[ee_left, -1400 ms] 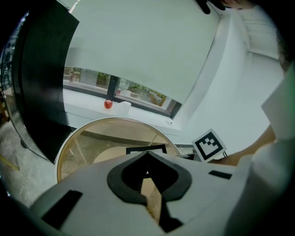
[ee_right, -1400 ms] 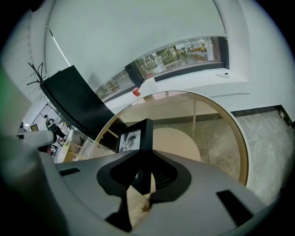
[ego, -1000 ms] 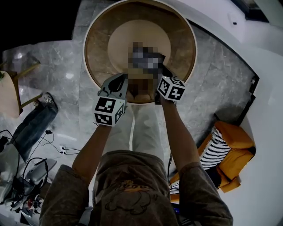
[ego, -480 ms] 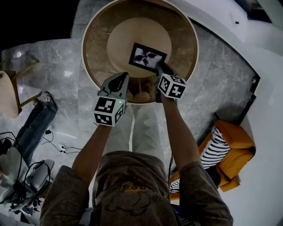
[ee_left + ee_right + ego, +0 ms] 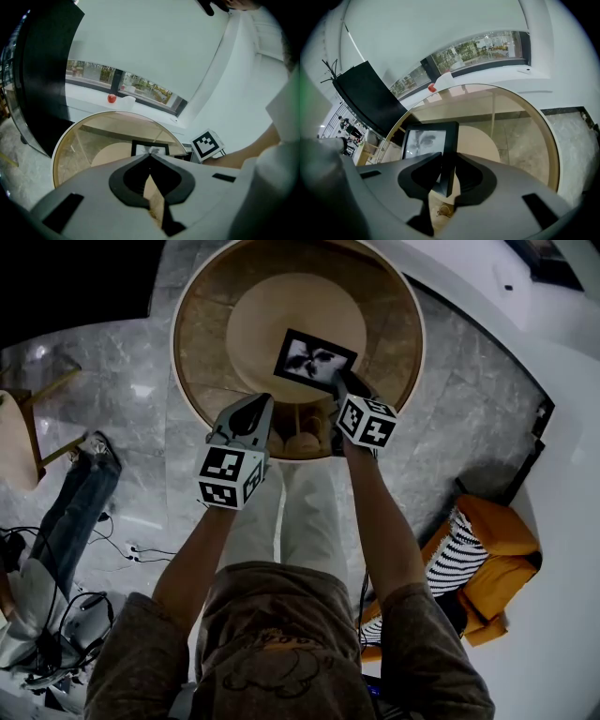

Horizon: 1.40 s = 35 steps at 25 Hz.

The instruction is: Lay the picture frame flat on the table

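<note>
From my head view, the round glass-topped table with a wooden rim (image 5: pixel 199 343) fills the upper centre. The black rectangular picture frame (image 5: pixel 314 360) sits over its middle, and my right gripper (image 5: pixel 339 383) has its jaws on either side of the frame's lower right corner. My left gripper (image 5: pixel 249 409) is at the lower left of the frame, apart from it, over the table's near edge. The orange armchair (image 5: pixel 502 563) lies at the lower right.

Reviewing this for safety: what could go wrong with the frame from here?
The right gripper pinches the picture frame by one edge only, so it could pivot or slip. The table top looks like glass; a hard landing might chip it. The left gripper is shut and off the frame, giving no support.
</note>
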Motion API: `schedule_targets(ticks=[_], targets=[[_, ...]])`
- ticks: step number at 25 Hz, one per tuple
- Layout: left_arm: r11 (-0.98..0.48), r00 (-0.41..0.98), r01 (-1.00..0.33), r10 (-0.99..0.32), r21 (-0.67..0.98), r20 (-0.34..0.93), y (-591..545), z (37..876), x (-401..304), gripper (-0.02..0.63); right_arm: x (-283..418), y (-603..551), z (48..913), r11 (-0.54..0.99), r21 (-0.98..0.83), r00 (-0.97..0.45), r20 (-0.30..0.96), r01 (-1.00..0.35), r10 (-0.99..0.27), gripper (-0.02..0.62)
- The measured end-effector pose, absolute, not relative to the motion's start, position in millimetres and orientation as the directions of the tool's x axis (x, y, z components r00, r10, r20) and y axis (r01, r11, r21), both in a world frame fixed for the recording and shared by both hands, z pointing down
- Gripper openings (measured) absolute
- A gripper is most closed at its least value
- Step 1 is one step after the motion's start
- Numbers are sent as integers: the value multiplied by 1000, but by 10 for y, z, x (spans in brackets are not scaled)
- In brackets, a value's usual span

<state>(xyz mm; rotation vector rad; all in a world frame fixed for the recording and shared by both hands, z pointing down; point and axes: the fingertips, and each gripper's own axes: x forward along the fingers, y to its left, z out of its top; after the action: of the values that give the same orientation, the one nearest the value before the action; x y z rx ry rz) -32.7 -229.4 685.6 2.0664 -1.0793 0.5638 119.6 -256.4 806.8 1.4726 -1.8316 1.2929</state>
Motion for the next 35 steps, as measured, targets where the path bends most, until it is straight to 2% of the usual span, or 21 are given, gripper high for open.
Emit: schedule_targets(ticks=[19,30,35], targets=[[-377,555,-830,-488,412,673,-2329,7000,-266,18,1339,-2597,8222,-22,-345,-293,828,-938,-479,100],[-381,559,-827,-483,413,674,-2358,6869,-221,18,1379,-2598,8038,-10,-339,-293,827,-941,-480,98],[-388,561,-825,-481,410,673,-2344,6760,-193,18,1404,-2556,8006,-14,-325,-282,840,-946,-464,80]])
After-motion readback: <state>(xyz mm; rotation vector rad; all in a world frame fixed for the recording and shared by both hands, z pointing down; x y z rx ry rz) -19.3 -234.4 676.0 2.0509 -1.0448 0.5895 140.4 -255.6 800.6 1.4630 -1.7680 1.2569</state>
